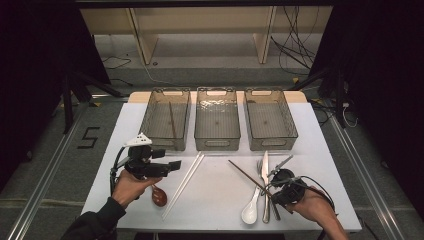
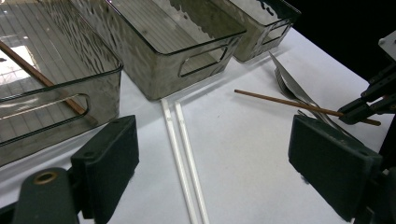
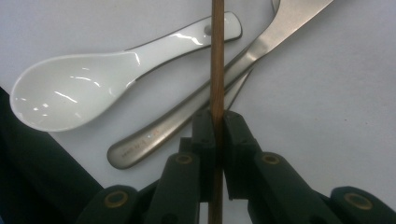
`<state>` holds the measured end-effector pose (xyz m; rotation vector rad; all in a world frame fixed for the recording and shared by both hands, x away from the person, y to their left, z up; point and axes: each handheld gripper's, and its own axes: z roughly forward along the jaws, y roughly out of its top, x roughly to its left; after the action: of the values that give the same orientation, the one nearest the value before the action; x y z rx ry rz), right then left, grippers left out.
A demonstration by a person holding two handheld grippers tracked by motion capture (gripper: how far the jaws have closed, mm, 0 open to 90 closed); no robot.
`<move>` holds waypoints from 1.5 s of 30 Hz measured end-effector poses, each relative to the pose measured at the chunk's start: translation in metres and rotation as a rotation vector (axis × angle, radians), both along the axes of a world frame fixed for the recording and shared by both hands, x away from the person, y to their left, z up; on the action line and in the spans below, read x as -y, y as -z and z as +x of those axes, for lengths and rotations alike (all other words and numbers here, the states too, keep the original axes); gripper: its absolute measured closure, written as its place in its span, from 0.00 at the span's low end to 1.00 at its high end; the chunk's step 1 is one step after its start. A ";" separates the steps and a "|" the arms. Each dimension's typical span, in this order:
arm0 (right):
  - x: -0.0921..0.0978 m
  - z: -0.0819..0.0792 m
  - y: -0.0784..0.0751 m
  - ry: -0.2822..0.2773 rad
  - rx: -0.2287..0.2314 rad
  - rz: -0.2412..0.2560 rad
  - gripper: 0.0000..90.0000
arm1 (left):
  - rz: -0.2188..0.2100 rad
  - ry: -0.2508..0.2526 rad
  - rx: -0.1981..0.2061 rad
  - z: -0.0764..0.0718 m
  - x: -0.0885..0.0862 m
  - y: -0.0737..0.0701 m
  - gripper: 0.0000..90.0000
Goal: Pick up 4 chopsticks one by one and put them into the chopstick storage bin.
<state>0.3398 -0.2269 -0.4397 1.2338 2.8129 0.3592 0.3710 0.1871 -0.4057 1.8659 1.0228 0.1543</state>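
Observation:
My right gripper (image 1: 271, 192) is shut on a brown wooden chopstick (image 1: 244, 172) at the front right of the white table (image 1: 220, 200). The right gripper view has the stick (image 3: 216, 56) running straight up from between the closed jaws (image 3: 216, 126). Under it lie a white ceramic spoon (image 3: 79, 88), a steel knife (image 3: 261, 46) and a fork (image 1: 259, 167). My left gripper (image 1: 175, 165) hovers open at the left, its jaws wide apart (image 2: 212, 158) above a pair of white chopsticks (image 2: 182, 154). A second brown chopstick (image 1: 172, 120) lies in the left bin.
Three clear plastic bins stand in a row at the table's back: left (image 1: 150, 122), middle (image 1: 216, 142), right (image 1: 292, 127). A brown spoon (image 1: 158, 196) lies by the left hand. The white chopsticks (image 1: 185, 182) slant across the table's middle.

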 end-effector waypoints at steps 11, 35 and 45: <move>-0.003 -0.003 -0.026 -0.012 0.132 0.146 0.94 | 0.001 0.007 0.000 -0.001 0.004 0.000 0.17; -0.068 0.001 -0.048 -0.081 0.358 0.312 0.94 | -0.067 0.067 -0.038 -0.002 0.036 -0.004 0.17; -0.082 0.002 -0.049 -0.100 0.385 0.338 0.94 | -0.106 0.083 -0.061 0.004 0.052 -0.006 0.18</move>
<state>0.3420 -0.1444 -0.3911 0.9399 2.5474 0.9950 0.3747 0.1356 -0.3998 1.8222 0.9743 -0.0058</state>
